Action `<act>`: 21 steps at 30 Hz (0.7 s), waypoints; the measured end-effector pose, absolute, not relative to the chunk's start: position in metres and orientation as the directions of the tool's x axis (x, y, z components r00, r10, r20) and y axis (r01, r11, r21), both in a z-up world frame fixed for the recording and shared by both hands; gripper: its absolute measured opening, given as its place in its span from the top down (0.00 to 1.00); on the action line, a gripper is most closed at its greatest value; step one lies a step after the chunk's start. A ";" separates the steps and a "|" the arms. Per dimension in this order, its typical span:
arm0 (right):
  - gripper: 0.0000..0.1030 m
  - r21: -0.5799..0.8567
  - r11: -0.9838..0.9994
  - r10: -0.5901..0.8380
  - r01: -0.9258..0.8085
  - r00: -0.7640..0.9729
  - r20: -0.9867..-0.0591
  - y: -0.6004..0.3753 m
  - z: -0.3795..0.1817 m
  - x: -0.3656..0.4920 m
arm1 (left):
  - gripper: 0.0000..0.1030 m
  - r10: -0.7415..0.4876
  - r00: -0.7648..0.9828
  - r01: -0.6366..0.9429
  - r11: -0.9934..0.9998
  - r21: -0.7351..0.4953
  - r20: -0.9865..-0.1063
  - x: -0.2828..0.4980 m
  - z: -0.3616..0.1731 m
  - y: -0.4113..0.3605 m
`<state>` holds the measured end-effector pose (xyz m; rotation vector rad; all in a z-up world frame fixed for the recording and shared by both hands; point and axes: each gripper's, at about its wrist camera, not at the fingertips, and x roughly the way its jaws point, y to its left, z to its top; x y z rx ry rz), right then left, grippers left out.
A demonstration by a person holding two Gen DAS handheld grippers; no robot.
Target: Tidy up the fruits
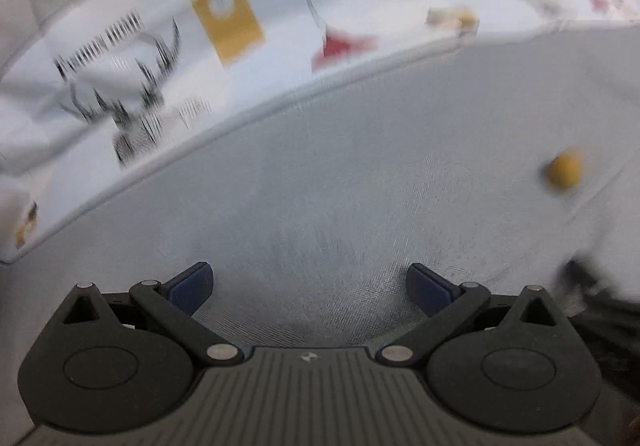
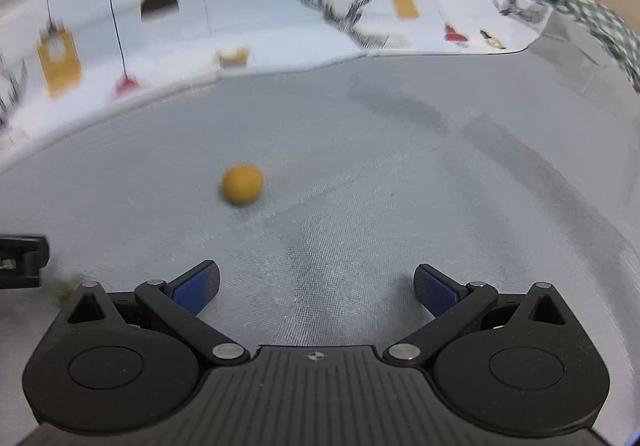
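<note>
A small round orange fruit [image 2: 242,184] lies alone on the grey cloth [image 2: 400,174], ahead and left of my right gripper [image 2: 316,288]. The right gripper is open and empty, its blue pads [image 2: 198,286] wide apart. In the left wrist view the same fruit [image 1: 564,171] shows far to the right. My left gripper [image 1: 310,288] is open and empty over the bare grey cloth [image 1: 340,186]. Both views are blurred by motion.
A white cloth printed with deer, tags and bells [image 2: 352,6] lies along the far side of the grey cloth. A green checked fabric [image 2: 592,18] is at the far right. A dark object [image 2: 22,258] sits at the left edge of the right wrist view.
</note>
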<state>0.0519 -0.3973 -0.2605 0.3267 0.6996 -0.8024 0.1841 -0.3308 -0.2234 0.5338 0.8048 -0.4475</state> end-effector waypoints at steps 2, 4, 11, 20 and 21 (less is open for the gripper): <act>0.01 0.012 0.666 -0.578 0.746 0.527 -0.624 -0.391 -0.268 0.047 | 0.00 -0.227 0.683 0.495 0.843 0.212 -0.695 0.181 -0.233 -0.318; 0.00 0.018 0.666 -0.579 0.746 0.532 -0.617 -0.391 -0.269 0.044 | 0.00 -0.282 0.743 0.481 0.856 0.191 -0.607 0.173 -0.245 -0.309; 0.00 0.042 0.666 -0.568 0.745 0.543 -0.619 -0.398 -0.267 0.045 | 0.00 -0.369 0.693 0.495 0.868 0.037 -0.619 0.188 -0.253 -0.286; 0.00 0.042 0.666 -0.568 0.745 0.543 -0.618 -0.394 -0.266 0.042 | 0.00 -0.379 0.691 0.500 0.866 0.028 -0.616 0.184 -0.250 -0.287; 0.00 0.043 0.666 -0.568 0.745 0.543 -0.618 -0.394 -0.266 0.042 | 0.00 -0.374 0.693 0.499 0.866 0.037 -0.616 0.184 -0.250 -0.288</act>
